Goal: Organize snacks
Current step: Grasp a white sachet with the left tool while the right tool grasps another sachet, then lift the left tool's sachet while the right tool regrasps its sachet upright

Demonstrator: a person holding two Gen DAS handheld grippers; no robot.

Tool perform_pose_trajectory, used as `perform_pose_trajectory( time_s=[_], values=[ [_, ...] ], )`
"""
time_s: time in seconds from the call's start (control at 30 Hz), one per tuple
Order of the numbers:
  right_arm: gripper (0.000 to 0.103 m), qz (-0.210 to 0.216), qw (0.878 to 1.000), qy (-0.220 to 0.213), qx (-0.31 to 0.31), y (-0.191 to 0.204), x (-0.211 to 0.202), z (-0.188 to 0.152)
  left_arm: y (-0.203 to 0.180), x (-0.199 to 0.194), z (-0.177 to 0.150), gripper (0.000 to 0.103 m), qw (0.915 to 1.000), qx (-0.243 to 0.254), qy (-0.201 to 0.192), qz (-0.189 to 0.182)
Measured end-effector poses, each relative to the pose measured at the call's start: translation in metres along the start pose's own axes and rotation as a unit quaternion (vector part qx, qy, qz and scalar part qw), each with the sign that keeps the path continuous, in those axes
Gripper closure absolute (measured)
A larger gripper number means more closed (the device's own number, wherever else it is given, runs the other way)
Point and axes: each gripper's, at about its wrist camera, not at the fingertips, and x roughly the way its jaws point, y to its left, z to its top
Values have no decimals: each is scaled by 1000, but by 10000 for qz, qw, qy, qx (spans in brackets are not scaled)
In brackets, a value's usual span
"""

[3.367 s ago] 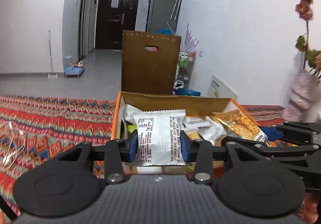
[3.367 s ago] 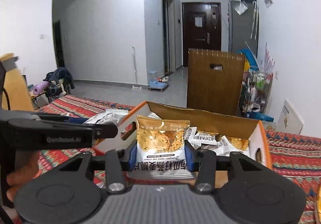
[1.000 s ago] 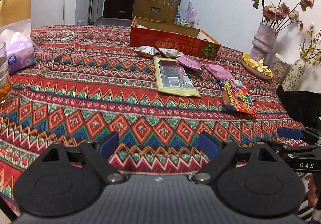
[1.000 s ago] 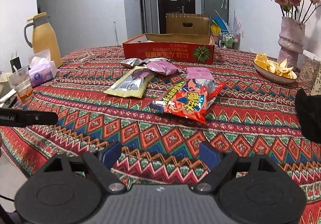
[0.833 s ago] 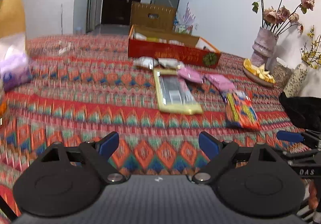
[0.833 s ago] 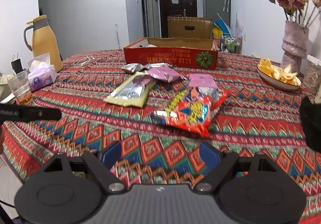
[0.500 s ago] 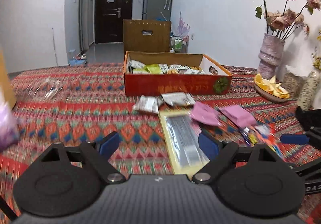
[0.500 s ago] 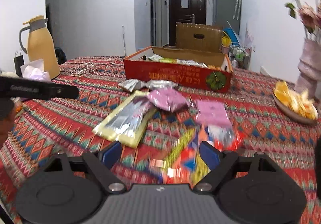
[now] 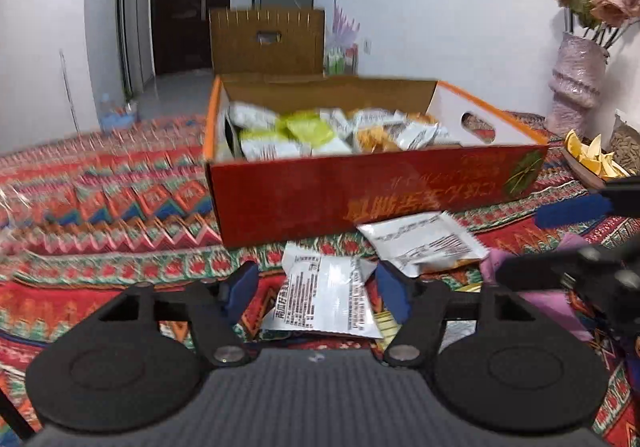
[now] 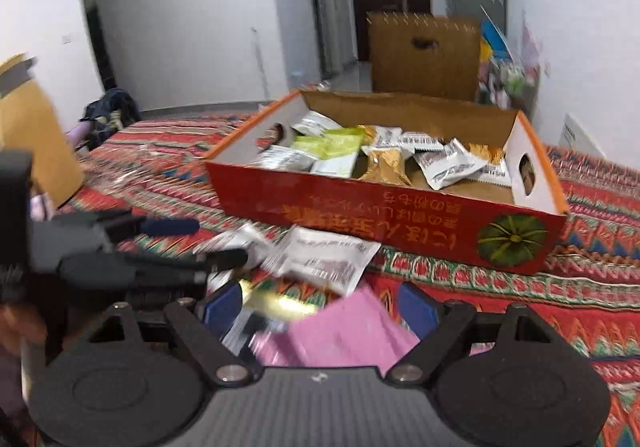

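Patterned red tablecloth (image 9: 120, 207) w/ zigzag bands covers the whole table. Landmark: red cardboard box (image 9: 360, 191), open top, holding mixed snack packets (image 9: 320, 131), silver, green and orange. Box is in front of both grippers.

Left gripper (image 9: 316, 287): jaws spread, nothing held; a silver packet (image 9: 326, 301) lies flat on the cloth between the tips, just short of the box's front wall. A 2nd white packet (image 9: 424, 243) lies beside it, touching the box front.

Right gripper (image 10: 320, 307): jaws apart, empty; a pink packet (image 10: 344, 331) lies between and below the tips, near the box front. Yellowish packet (image 10: 276, 299) partly under it, blurred.

Room: white walls, dark door (image 9: 184, 3) beyond the box, brown cardboard panel (image 9: 266, 41) w/ a handle slot right behind the box. Pink vase (image 9: 576, 83) w/ dried roses to the box's right, dish of orange peel (image 9: 588, 163) near that corner. Yellow jug (image 10: 32, 127) off the box's left, blurred.
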Motion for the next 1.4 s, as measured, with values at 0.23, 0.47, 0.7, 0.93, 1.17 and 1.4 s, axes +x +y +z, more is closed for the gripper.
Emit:
perform_pose_trajectory(
  time_s=[0.23, 0.47, 0.7, 0.93, 1.17, 1.4],
  values=[
    [20, -140, 9995, 222, 164, -1, 59, 18, 7, 7, -4, 55, 9998, 16, 28, -217],
    [22, -166, 9992, 233, 289, 3, 79, 18, 11, 7, 0, 59, 9999, -78, 109, -109],
    [54, -462, 9988, 153, -33, 8, 84, 14, 13, 7, 0, 60, 9999, -81, 99, -91],
    [82, -169, 9998, 67, -55, 12, 75, 12, 11, 6, 0, 60, 9999, -74, 87, -27],
    [91, -174, 9997, -122, -74, 16, 59, 11, 7, 5, 0, 61, 10000, -14, 88, 28],
    [92, -146, 9991, -402, -37, 16, 23, 11, 0, -18, 2, 62, 9999, 56, -91, 83]
  ],
)
